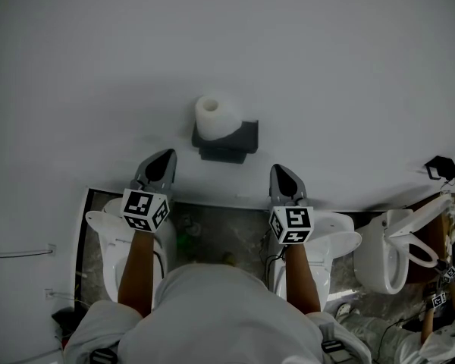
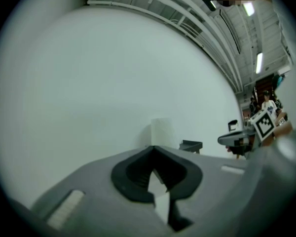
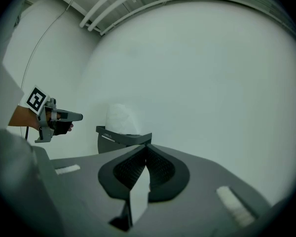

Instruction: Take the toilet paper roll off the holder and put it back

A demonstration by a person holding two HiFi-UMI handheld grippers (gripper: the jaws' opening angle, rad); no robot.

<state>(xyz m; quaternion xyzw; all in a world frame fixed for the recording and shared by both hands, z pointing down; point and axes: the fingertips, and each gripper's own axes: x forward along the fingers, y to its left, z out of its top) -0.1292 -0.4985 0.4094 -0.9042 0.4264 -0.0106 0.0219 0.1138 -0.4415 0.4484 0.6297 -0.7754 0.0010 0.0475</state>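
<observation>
A white toilet paper roll (image 1: 211,115) stands on a dark grey wall holder (image 1: 230,142) in the middle of the white wall. My left gripper (image 1: 164,158) is below and to the left of the holder, apart from it, jaws shut and empty. My right gripper (image 1: 279,172) is below and to the right, also shut and empty. The left gripper view shows the roll (image 2: 162,131) and the holder (image 2: 191,145) beyond the closed tips (image 2: 153,148), with the right gripper (image 2: 235,138) off to the side. In the right gripper view the roll (image 3: 120,118) sits on the holder (image 3: 119,138) ahead of the tips (image 3: 147,147).
White toilets stand along the wall's foot: one under my left arm (image 1: 106,237), one under my right arm (image 1: 341,243), and a third (image 1: 385,258) further right. A small black box (image 1: 440,167) hangs on the wall at right. Another person's arm (image 1: 440,309) shows at the lower right.
</observation>
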